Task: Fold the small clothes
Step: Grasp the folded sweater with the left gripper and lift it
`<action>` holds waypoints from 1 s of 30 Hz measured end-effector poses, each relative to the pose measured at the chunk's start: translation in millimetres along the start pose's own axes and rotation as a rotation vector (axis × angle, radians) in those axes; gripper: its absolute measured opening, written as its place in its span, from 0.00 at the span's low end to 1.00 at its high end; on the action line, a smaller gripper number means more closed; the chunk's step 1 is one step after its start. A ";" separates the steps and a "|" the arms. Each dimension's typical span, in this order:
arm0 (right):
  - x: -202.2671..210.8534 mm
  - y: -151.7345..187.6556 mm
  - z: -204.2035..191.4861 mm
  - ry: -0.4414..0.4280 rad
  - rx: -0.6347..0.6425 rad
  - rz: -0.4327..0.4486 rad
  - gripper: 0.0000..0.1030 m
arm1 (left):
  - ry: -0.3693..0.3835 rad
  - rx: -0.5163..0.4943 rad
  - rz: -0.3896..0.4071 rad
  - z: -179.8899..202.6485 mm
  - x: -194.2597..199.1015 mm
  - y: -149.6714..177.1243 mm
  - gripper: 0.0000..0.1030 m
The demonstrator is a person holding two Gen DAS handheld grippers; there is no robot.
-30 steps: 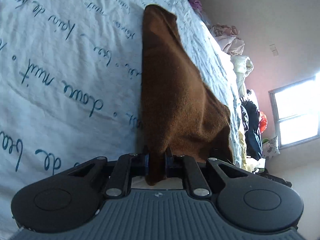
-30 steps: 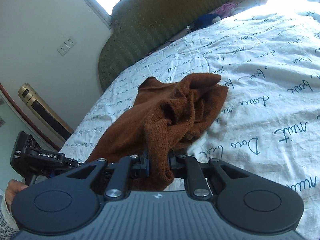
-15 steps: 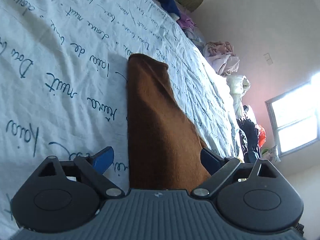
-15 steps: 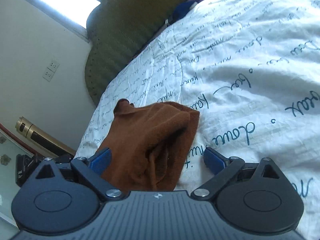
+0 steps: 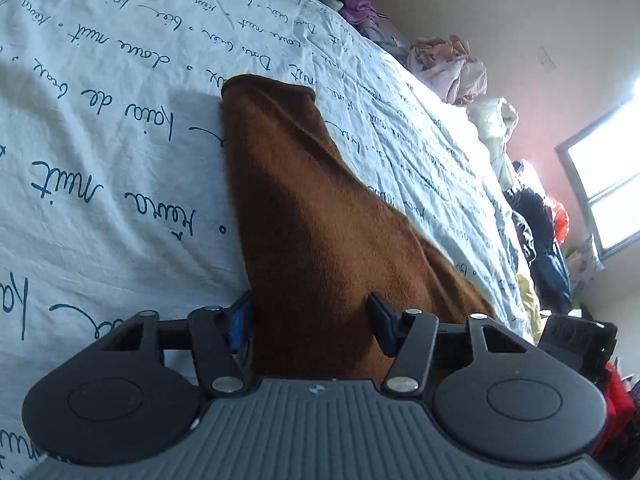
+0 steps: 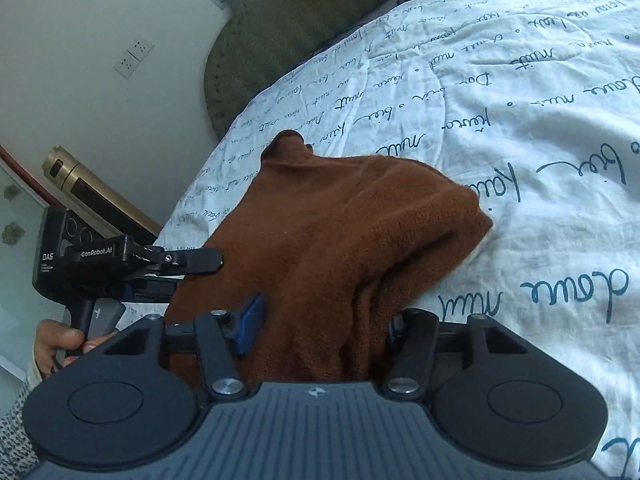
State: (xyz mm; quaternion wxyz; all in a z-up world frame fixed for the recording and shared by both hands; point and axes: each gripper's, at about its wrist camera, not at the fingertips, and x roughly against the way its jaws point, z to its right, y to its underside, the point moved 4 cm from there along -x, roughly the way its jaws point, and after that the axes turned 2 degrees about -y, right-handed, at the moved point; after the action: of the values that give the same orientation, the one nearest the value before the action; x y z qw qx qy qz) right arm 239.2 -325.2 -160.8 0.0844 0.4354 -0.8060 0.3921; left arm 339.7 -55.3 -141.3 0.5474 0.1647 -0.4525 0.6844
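A brown knit garment (image 5: 316, 208) is lying folded lengthwise near the bed's (image 5: 100, 128) side edge. The left tool (image 5: 310, 320) and right tool (image 6: 326, 326) are both closing, half-wide, straddling its near end without clamping. Judged step: regrasping; next, pinching both corners for a crosswise fold.

The small garment (image 5: 320, 216) is a plain rust brown knit, with no print. It lies on a bed sheet (image 5: 100, 128) of pale white-blue covered in dark teal handwritten script. The gripper bodies are black and ribbed grey with blue pads on the fingers (image 6: 250, 322), the headboard (image 6: 280, 20) is olive green, and a sleeve (image 6: 16, 436) is speckled black and white.
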 end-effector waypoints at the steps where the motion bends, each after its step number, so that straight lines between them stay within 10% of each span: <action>1: 2.7 1.6 1.1 -0.004 -0.006 0.002 0.55 | -0.002 -0.008 -0.010 -0.1 -0.6 1.9 0.42; 6: 7.3 4.9 9.4 -0.007 -0.052 0.005 0.50 | -0.087 -0.169 0.038 21.0 5.6 9.1 0.29; 9: 6.0 1.8 -17.0 0.103 0.091 0.011 0.28 | -0.190 -0.313 0.118 42.3 13.4 16.5 0.28; 15: 14.6 -28.7 -82.0 0.142 0.252 0.076 0.26 | -0.285 -0.449 0.263 68.8 65.1 4.0 0.28; 30: 56.9 -111.8 -139.8 0.082 0.293 0.134 0.26 | -0.040 -0.254 0.174 102.7 133.5 -100.4 0.28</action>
State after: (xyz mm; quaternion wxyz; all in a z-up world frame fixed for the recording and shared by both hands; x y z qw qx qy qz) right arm 261.8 -297.7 23.6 0.0266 0.3719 -0.7633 0.5277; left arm 355.9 -58.2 54.1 0.4932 0.0678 -0.5587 0.6633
